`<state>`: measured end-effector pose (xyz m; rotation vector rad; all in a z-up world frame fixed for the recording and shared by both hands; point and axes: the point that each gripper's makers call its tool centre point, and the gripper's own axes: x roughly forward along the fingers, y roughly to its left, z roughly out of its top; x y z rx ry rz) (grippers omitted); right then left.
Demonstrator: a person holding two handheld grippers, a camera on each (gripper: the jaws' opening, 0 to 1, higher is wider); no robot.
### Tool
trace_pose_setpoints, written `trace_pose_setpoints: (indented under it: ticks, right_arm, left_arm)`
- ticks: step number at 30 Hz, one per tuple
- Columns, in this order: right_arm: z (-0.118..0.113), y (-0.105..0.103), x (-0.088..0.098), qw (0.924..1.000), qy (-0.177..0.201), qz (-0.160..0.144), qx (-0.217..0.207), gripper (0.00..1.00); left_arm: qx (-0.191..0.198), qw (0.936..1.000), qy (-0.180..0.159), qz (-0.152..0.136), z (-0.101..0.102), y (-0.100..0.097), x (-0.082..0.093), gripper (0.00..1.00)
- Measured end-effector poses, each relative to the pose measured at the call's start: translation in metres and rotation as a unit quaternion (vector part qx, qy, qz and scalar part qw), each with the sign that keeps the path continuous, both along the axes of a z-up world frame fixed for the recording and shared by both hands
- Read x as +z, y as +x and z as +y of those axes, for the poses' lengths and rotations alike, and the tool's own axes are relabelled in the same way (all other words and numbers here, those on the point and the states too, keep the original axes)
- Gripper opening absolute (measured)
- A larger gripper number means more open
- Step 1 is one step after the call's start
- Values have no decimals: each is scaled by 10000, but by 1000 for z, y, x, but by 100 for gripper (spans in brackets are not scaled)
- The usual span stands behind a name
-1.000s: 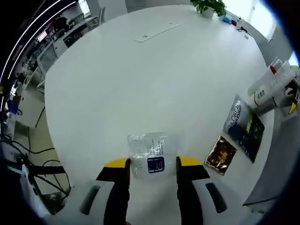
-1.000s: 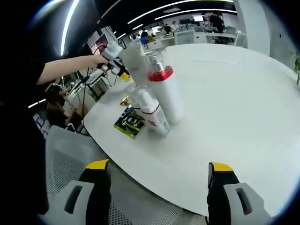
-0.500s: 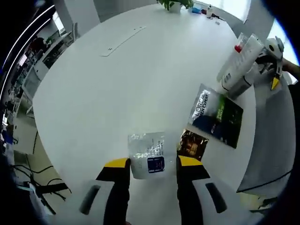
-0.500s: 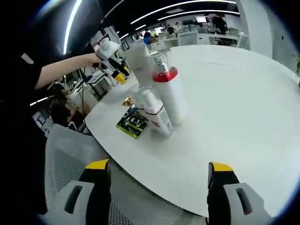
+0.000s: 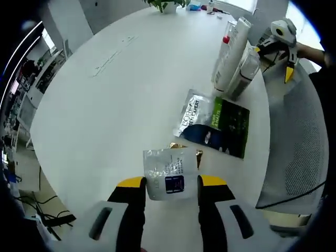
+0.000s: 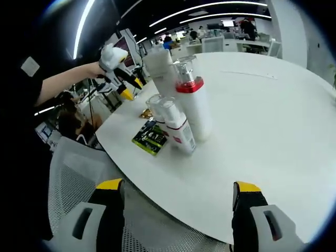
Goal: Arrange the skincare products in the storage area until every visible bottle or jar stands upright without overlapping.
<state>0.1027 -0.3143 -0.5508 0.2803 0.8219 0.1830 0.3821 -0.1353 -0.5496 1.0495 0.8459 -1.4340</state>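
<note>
Now the left gripper [image 5: 170, 182] holds a clear plastic sachet [image 5: 167, 172] between its jaws, above the round white table [image 5: 126, 100]. On the table just beyond lie a small gold sachet [image 5: 181, 148] and a dark L'Oreal packet [image 5: 212, 124]. Further away stand a tall white bottle with a red collar [image 6: 193, 103] and a smaller white bottle [image 6: 176, 126], touching each other. The right gripper [image 6: 178, 197] hangs wide open and empty over the table edge near a mesh chair [image 6: 79, 173].

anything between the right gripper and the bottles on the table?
Nothing visible. The right gripper, jaws wide open, sits off the white table's near edge; bare tabletop runs from that edge to the red-collared bottle and the smaller bottle beside it. The dark sachet lies off to their left, out of line.
</note>
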Motion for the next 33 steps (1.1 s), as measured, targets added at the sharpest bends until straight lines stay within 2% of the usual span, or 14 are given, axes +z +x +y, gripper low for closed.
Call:
trace_pose_setpoints:
  ticks: [5,6,10,19,26,30,33]
  right_arm:
    - [2,0,1,10000,-11,-2,38,90]
    - [2,0,1,10000,-8,-4,40,90]
    - [3,0,1,10000,-8,-1,72,90]
    - [5,0,2,9999,-22,-23,127,90]
    - [7,-1,-1,9997,-28,26,226,90]
    - [9,-2,-1,9996,-31,50,270,90]
    - [9,-2,-2,9996,-24,58,286,90]
  left_arm:
    - [-227,9996,95,-131,4,-13,-8,36]
    - [-232,9996,93,-106,5,-10,-12,36]
    - [-281,9996,61,19,6,-27,-16,36]
    - [-676,9975,155,109,14,-54,-33,36]
    - [-1046,9943,172,152,17,-78,-44,36]
    - [-1380,9897,375,60,19,-85,-54,35]
    - [-1447,9886,409,82,20,-90,-62,35]
